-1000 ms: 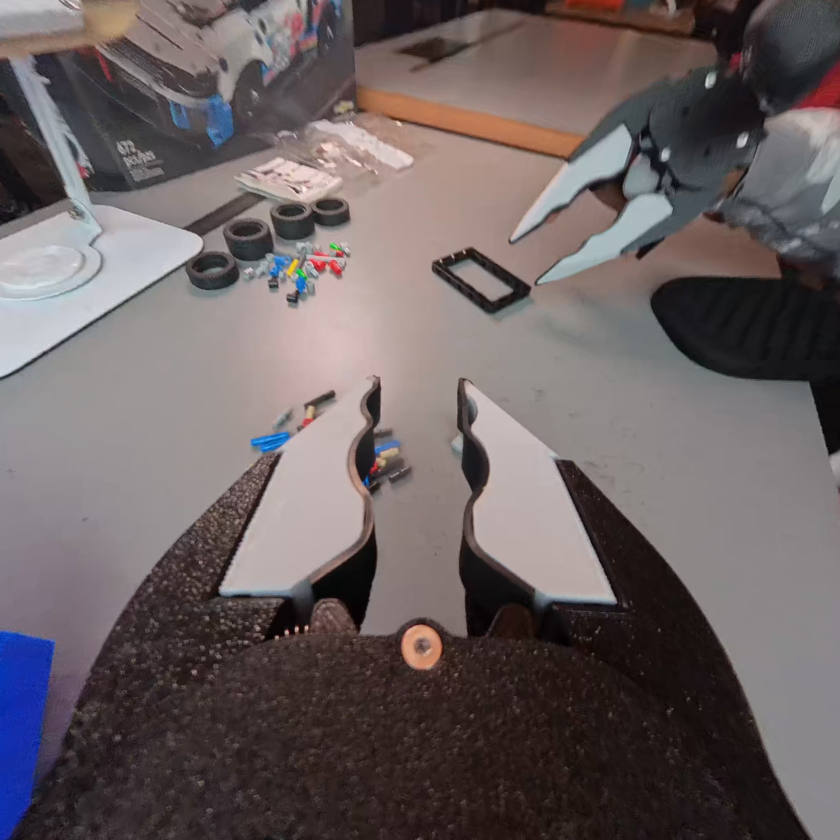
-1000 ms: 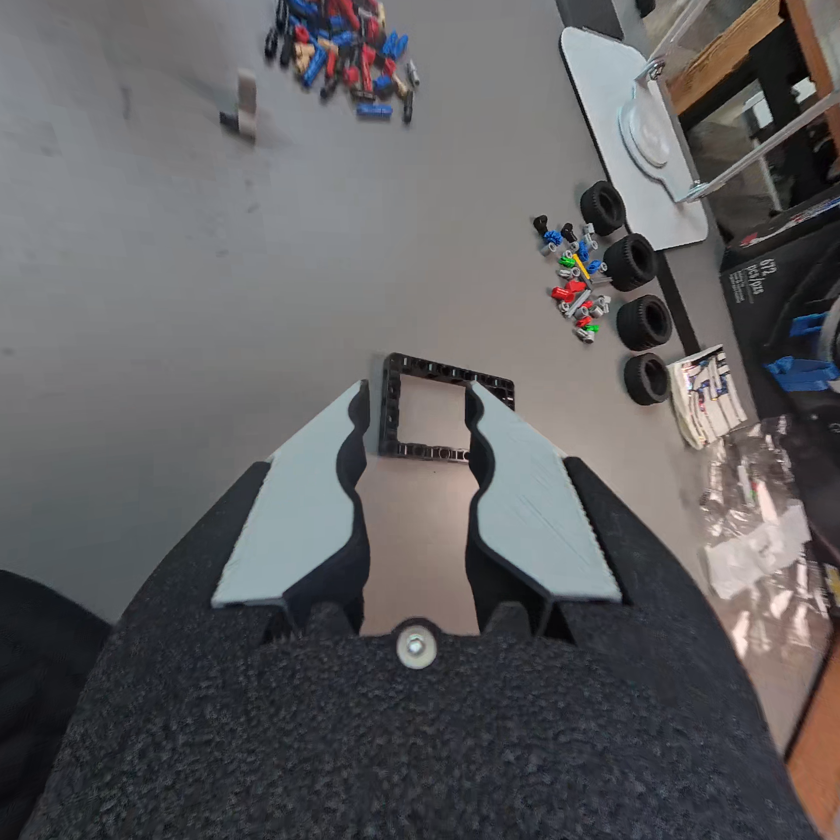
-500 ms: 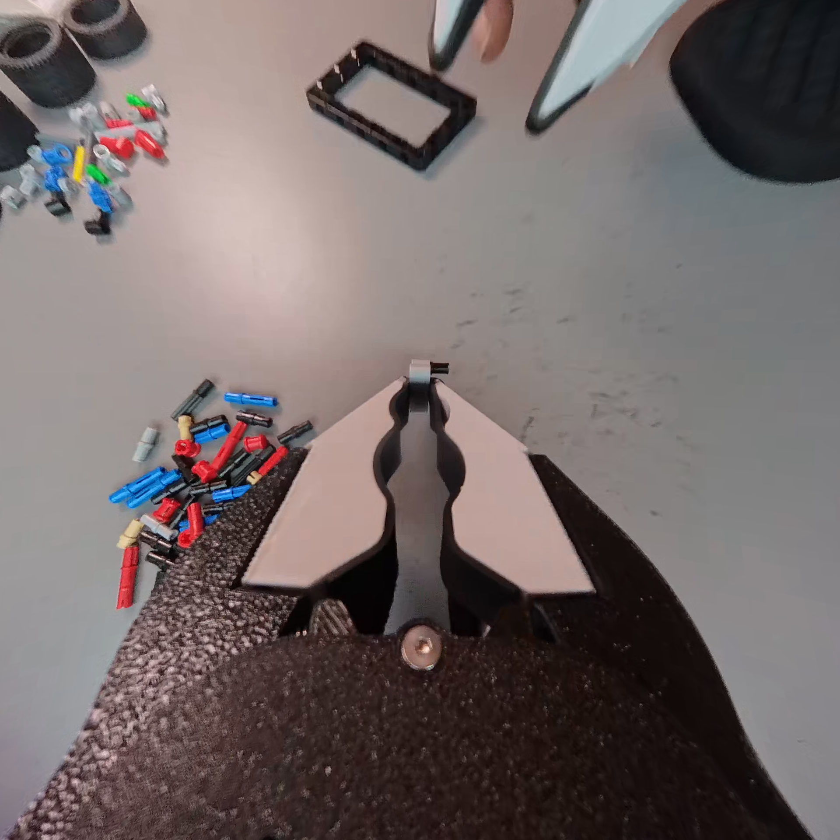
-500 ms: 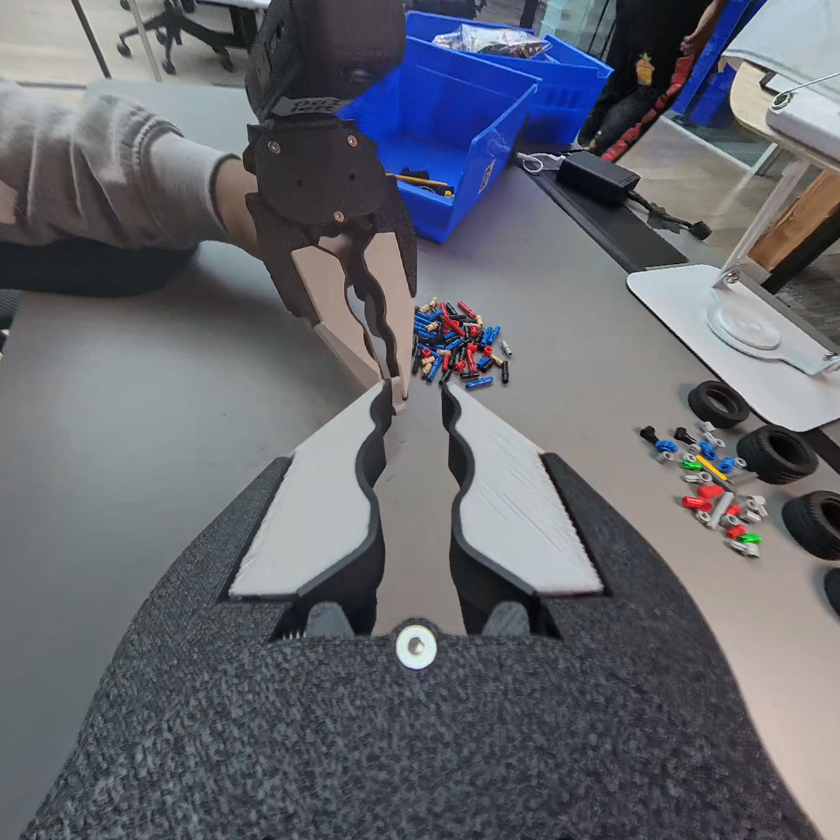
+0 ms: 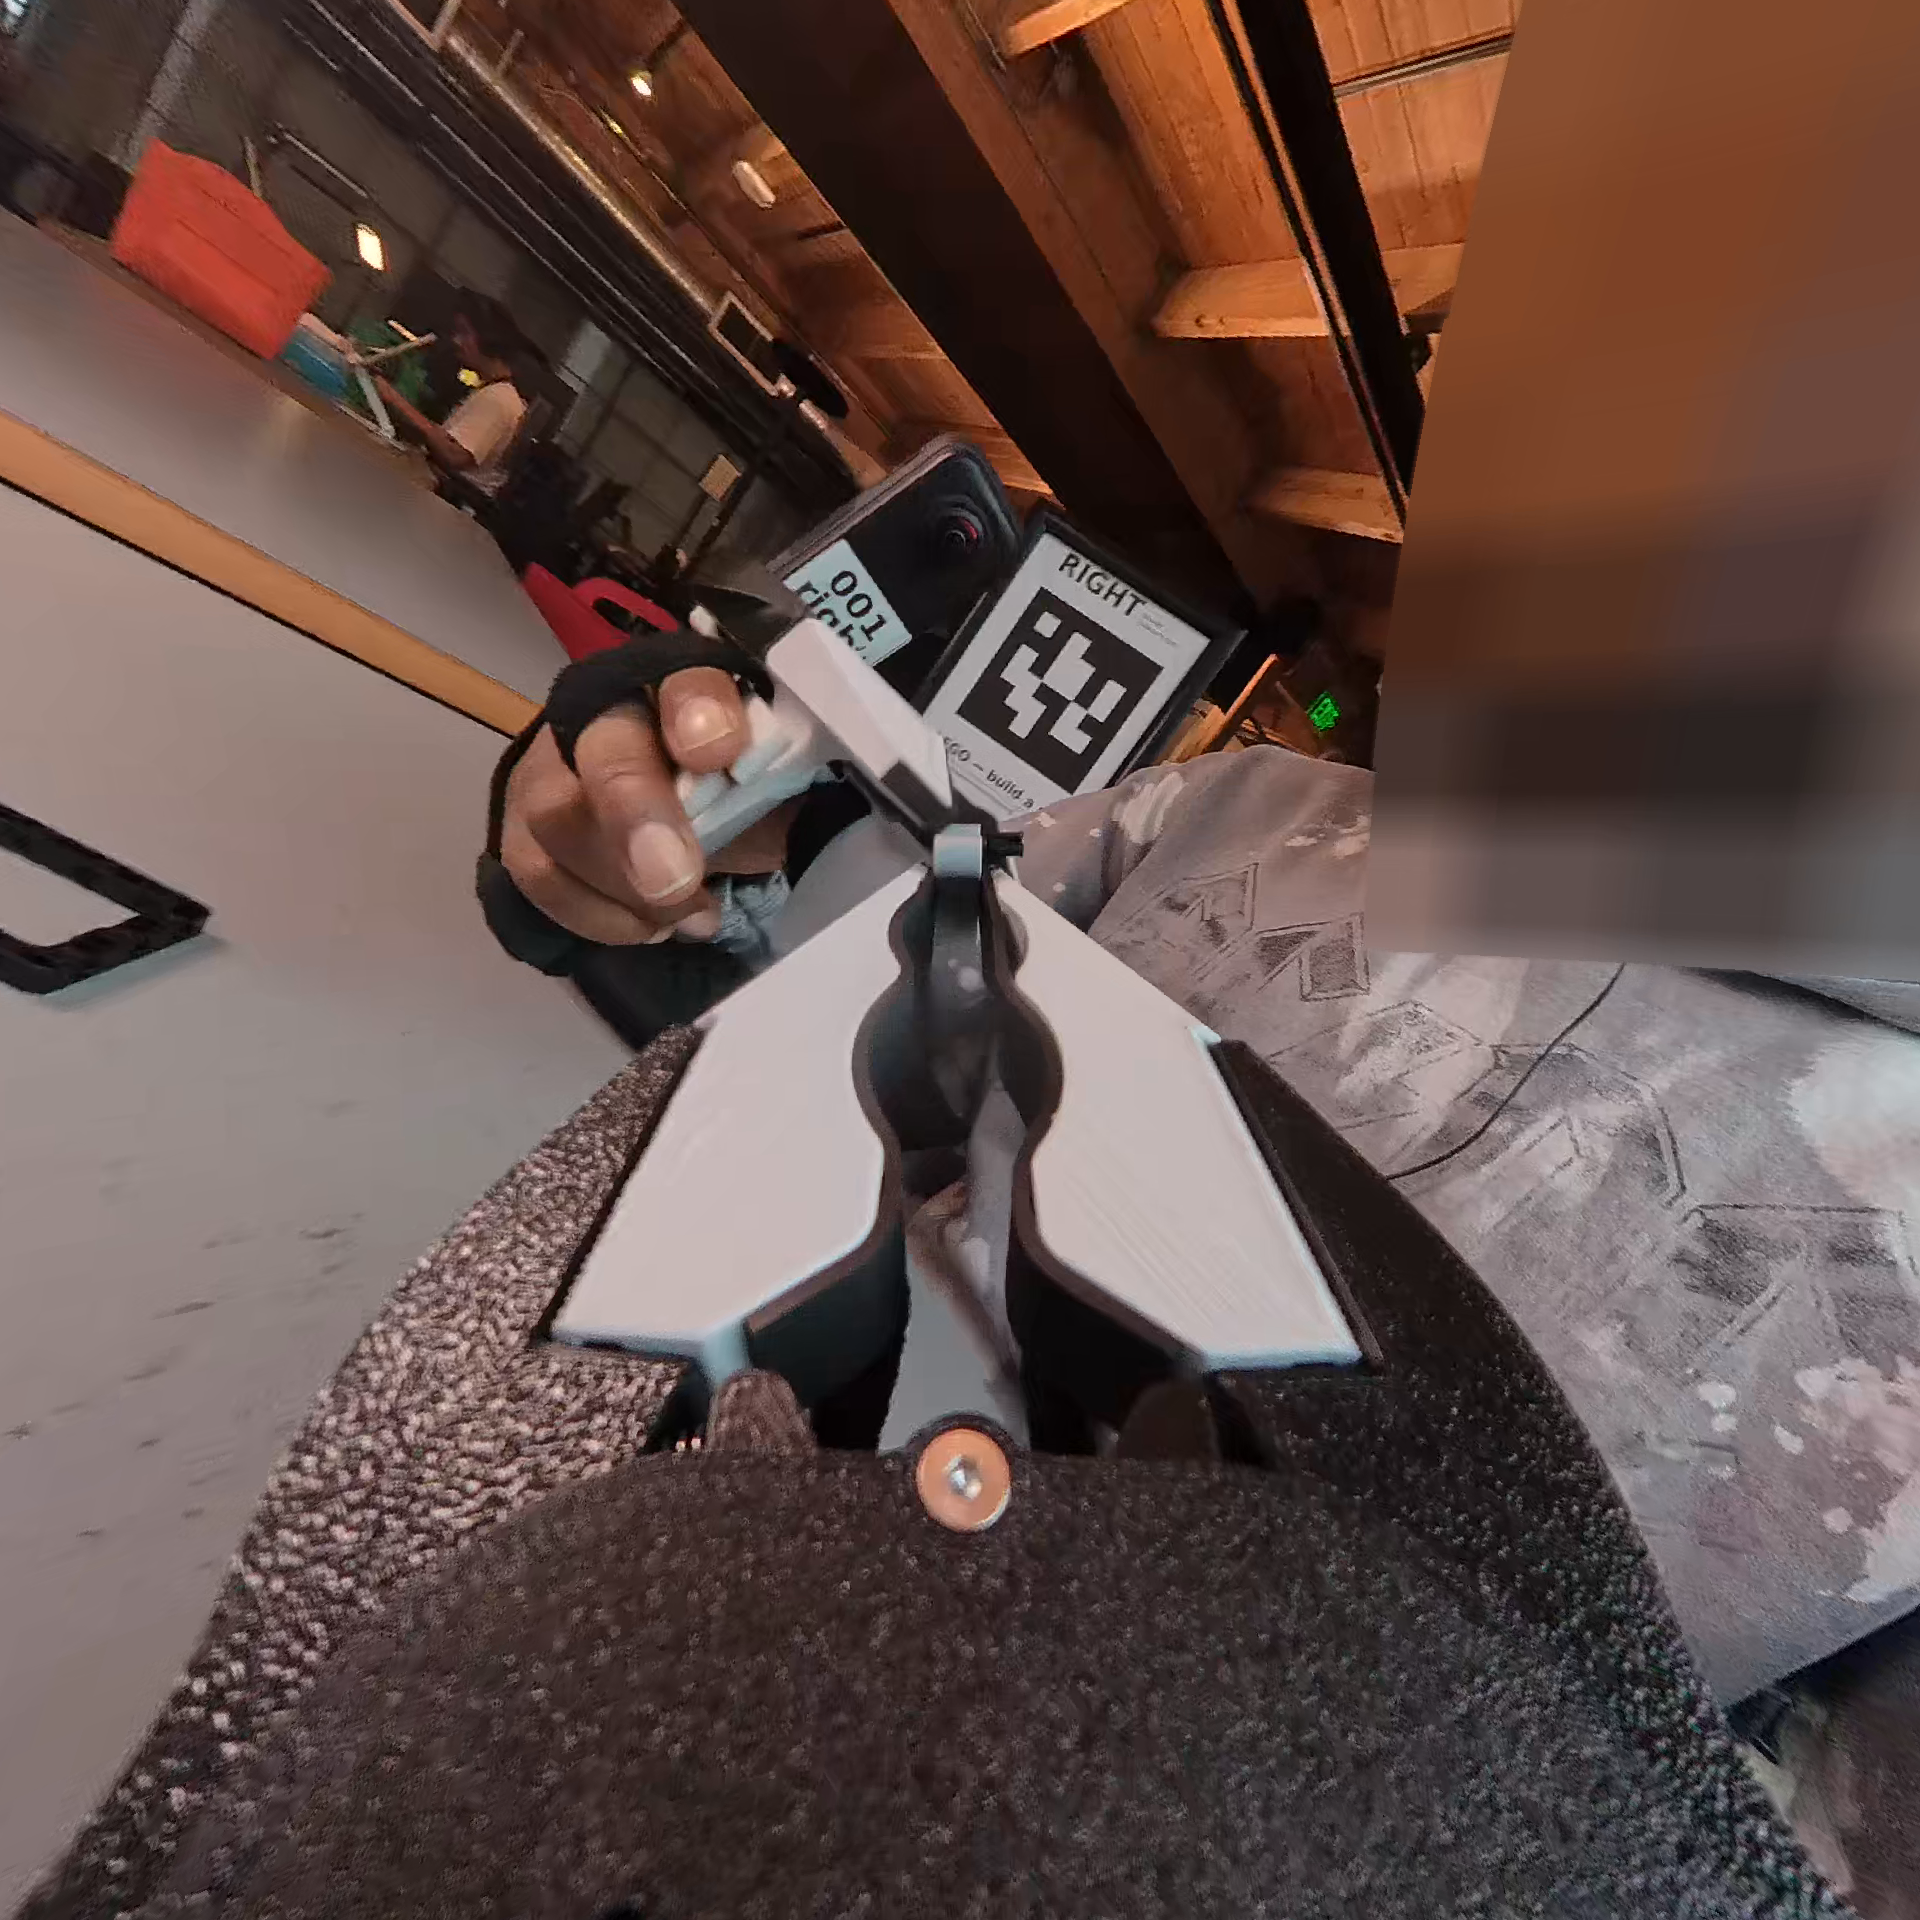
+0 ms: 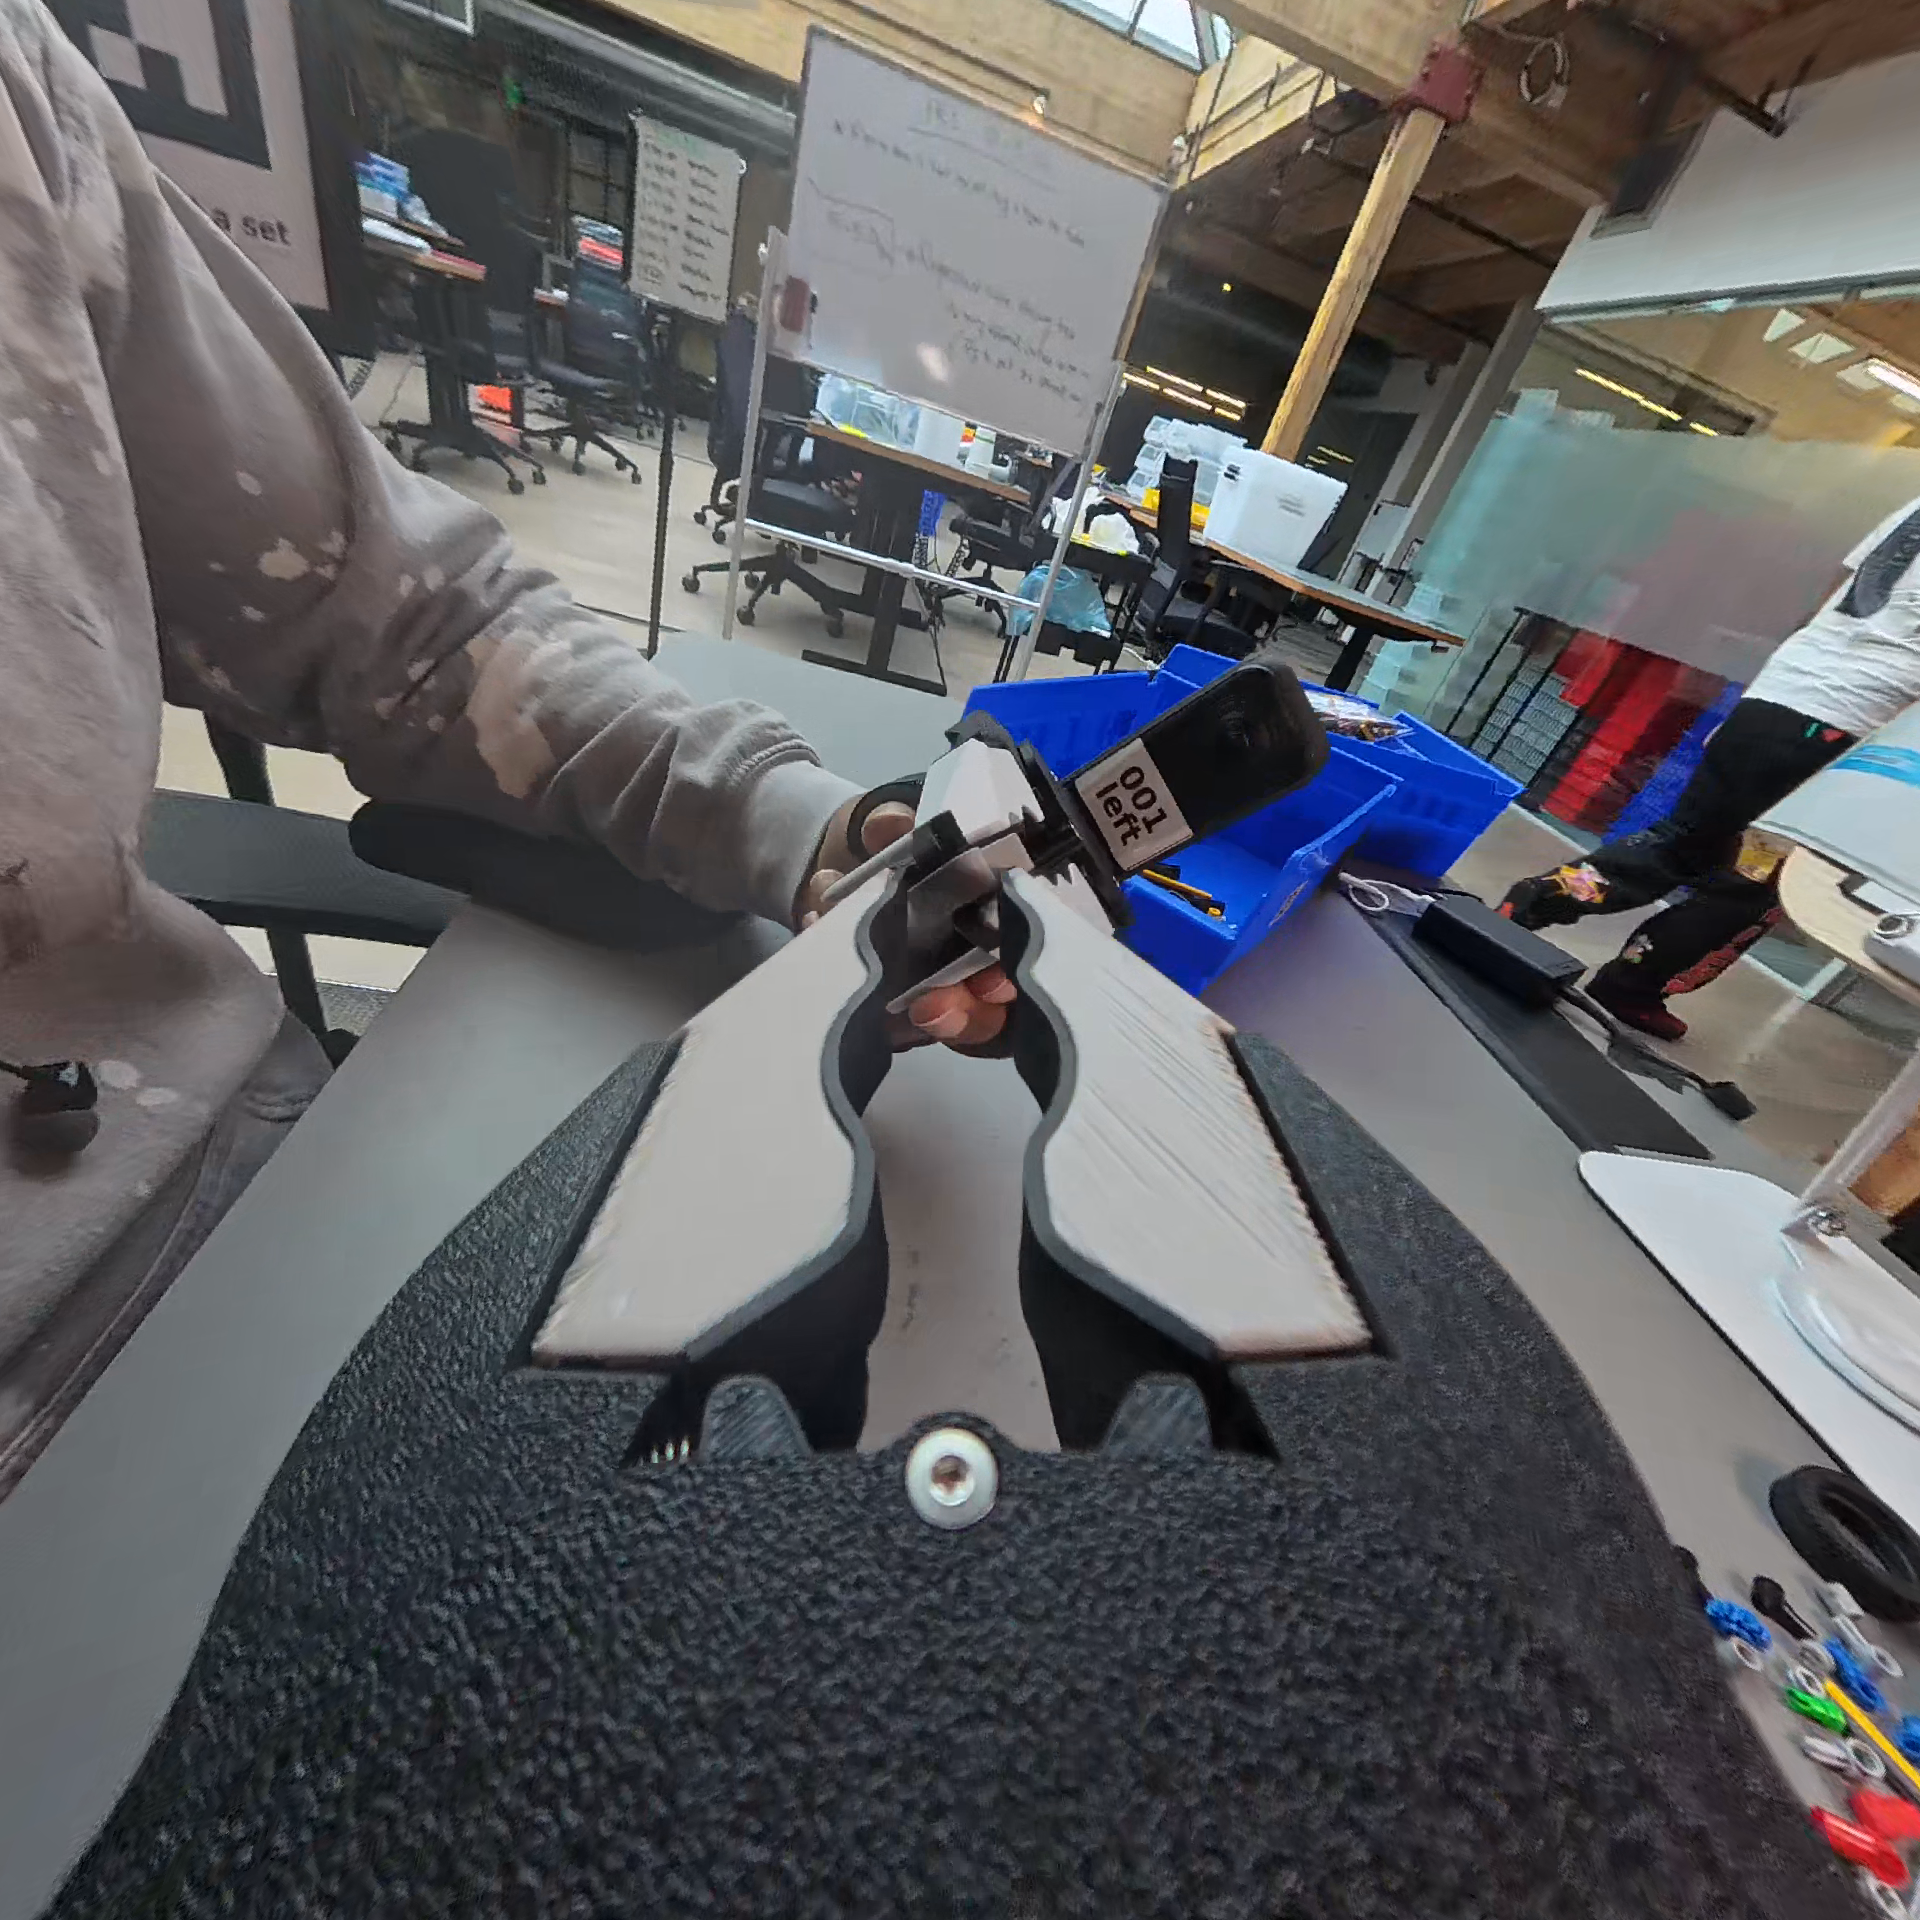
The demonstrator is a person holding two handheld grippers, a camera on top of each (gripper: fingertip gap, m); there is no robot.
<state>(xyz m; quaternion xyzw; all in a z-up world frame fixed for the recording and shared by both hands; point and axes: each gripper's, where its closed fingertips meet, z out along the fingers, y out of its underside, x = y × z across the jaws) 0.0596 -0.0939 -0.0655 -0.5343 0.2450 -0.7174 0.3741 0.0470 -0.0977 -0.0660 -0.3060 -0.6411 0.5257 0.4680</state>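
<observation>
The left gripper (image 5: 961, 868) is clamped tight on a small grey plastic connector piece with a short black pin (image 5: 958, 852) poking out of its side, the part pinched right at the fingertips and raised off the table, level with the person's chest. Meeting it from the far side is the right gripper (image 6: 940, 904), whose pale fingers stand a little apart with nothing visibly between them; in the left wrist view one of its fingers (image 5: 862, 707) reaches right up to the grey piece, though whether it touches I cannot tell. A hand in a black fingerless glove (image 5: 613, 810) squeezes that gripper's trigger. Behind it is the person's mottled grey sweatshirt (image 5: 1558, 1195). On the grey tabletop (image 5: 260, 1091), well off to the side, lies a black rectangular beam frame (image 5: 94, 914). In the right wrist view, blue plastic bins (image 6: 1299, 831) stand beyond the grippers, and a black rubber tyre (image 6: 1844, 1538) sits beside a scatter of small coloured pins (image 6: 1839, 1704) near the table edge.
</observation>
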